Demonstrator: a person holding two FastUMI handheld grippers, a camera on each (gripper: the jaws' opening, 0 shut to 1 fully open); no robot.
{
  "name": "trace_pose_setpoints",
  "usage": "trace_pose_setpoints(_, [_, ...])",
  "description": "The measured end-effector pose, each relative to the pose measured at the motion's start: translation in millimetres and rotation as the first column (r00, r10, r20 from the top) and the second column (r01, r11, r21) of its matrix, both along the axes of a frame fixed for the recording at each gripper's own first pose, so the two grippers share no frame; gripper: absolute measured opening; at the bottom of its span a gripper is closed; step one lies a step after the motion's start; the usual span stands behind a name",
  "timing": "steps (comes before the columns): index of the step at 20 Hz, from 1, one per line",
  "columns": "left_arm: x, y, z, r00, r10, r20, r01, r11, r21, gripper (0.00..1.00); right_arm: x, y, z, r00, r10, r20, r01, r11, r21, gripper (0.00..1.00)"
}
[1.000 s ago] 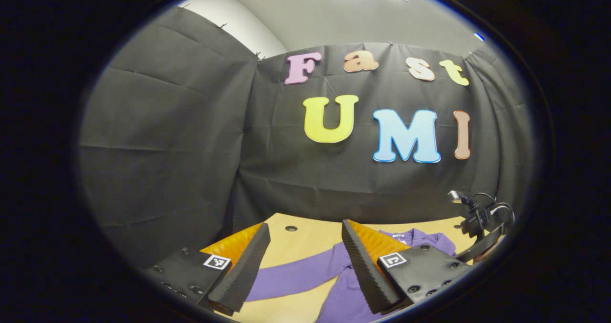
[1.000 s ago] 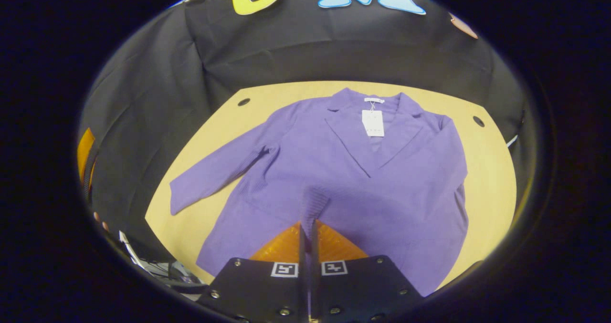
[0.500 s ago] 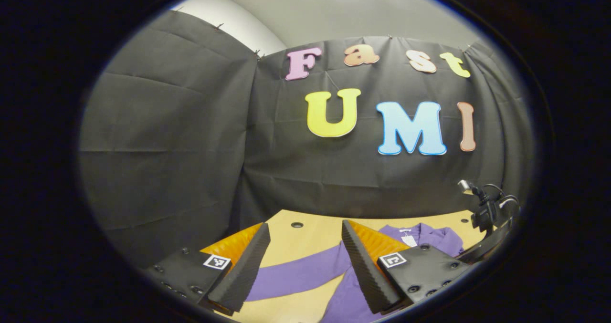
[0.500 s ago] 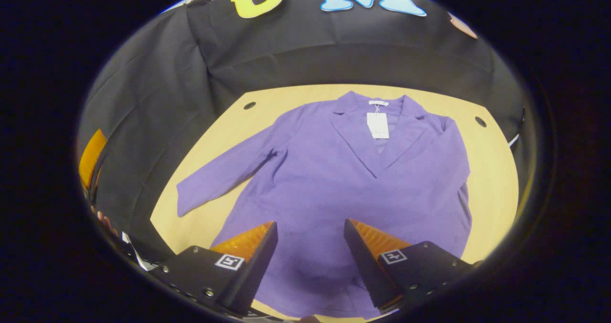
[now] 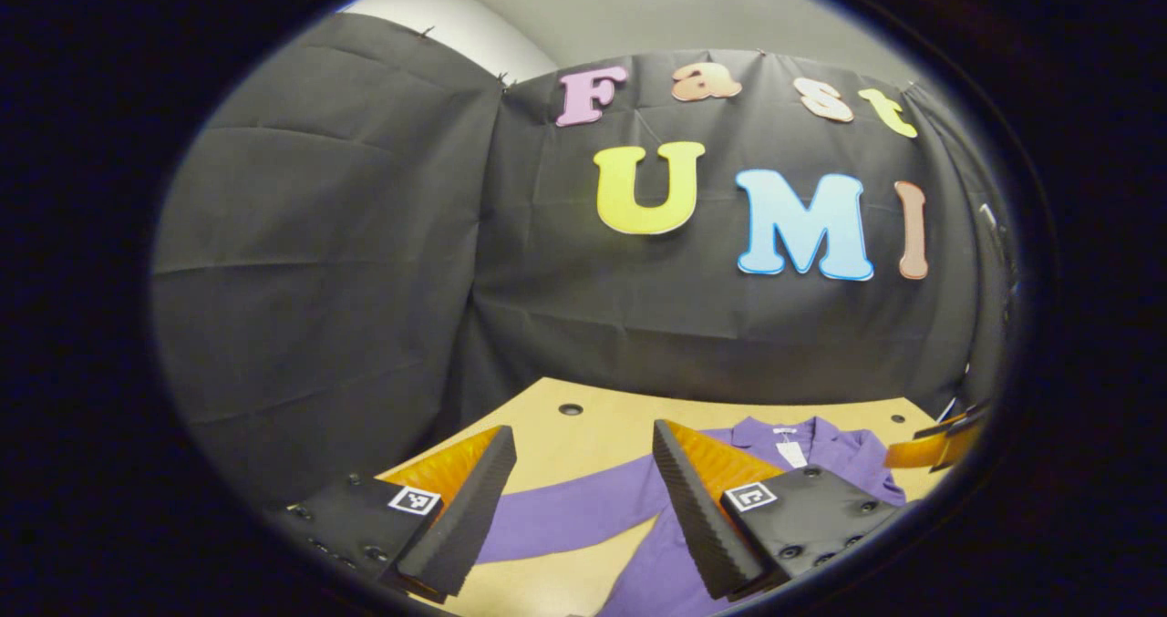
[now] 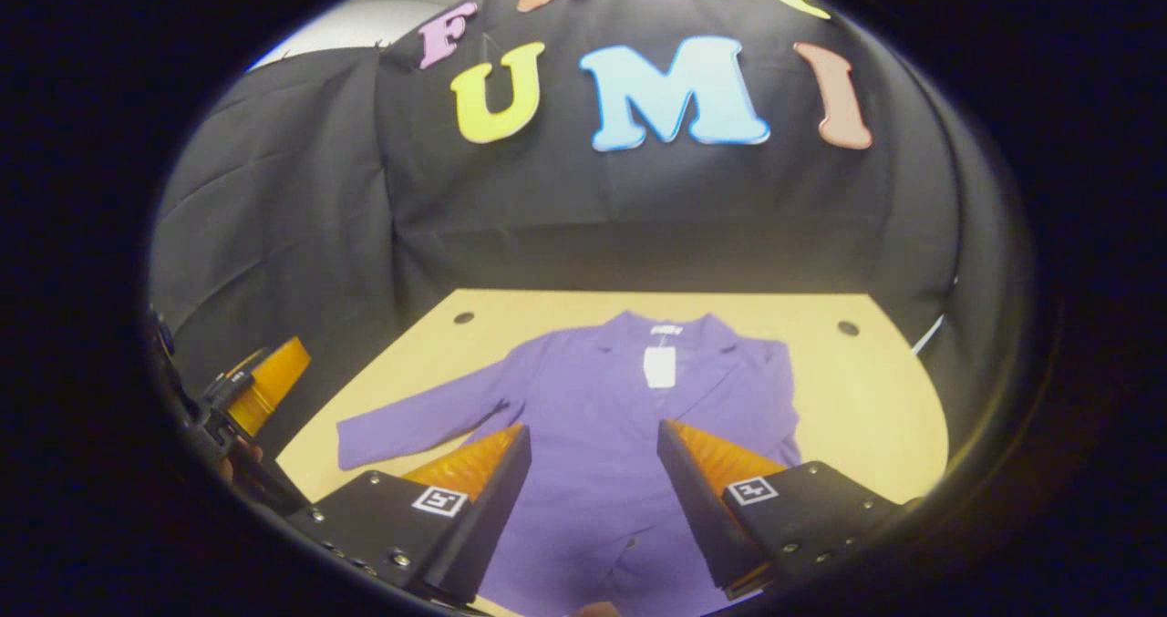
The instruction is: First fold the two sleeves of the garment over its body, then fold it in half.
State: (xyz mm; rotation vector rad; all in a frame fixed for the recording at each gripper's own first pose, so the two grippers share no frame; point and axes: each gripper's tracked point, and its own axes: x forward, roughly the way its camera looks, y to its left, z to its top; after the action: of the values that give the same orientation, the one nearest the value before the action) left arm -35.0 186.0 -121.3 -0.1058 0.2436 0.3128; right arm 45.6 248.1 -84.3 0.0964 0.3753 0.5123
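The purple garment (image 6: 620,435) is seen spread front-up on the tan table (image 6: 866,398) in the lower middle of the right gripper view, collar toward the far wall and hem toward the camera. One sleeve (image 6: 415,421) is stretched out to the left of the frame, its long axis running from the shoulder down-left to the cuff; the other sleeve appears to be laid already along the body at the right, though this cannot be told for certain.

In the left gripper view the outstretched sleeve (image 5: 583,512) is seen crossing the lower middle of the frame, passing just beyond and between the fingers of the left gripper (image 5: 579,498), which is judged the nearer one for folding it. That gripper is held spread, nothing between its fingers, pointed low across the table.

The right gripper (image 6: 593,498) is likewise spread and empty, held above the hem and aimed along the garment's midline.
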Motion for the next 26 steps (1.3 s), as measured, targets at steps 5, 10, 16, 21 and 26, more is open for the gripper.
trace_pose_setpoints(5, [5.6,35.4,-50.3,0.986,0.128,-0.11,-0.134,0.99,-0.048,0.96,10.2,-44.7,29.8,0.985,-0.129,0.113,0.131,0.991,-0.008,0.88])
trace_pose_setpoints(10, [-6.4,90.5,-101.2,0.926,0.292,-0.238,-0.308,0.951,-0.032,0.99,13.5,-74.1,44.1,0.953,-0.204,0.224,0.216,0.976,-0.026,0.88])
trace_pose_setpoints(16, [-18.0,130.4,-176.7,0.815,0.368,-0.448,-0.426,0.904,-0.03,0.96,5.8,-95.3,50.9,0.939,-0.252,0.236,0.266,0.964,-0.029,0.87])
trace_pose_setpoints(21, [-27.9,161.0,-220.4,0.741,0.437,-0.509,-0.525,0.85,-0.035,0.98,-8.9,-98.3,48.0,0.945,-0.25,0.21,0.265,0.963,-0.046,0.88])
trace_pose_setpoints(26, [-42.3,169.6,-258.1,0.69,0.415,-0.594,-0.585,0.803,-0.118,0.96,-10.2,-107.6,45.2,0.944,-0.274,0.182,0.288,0.956,-0.05,0.88])
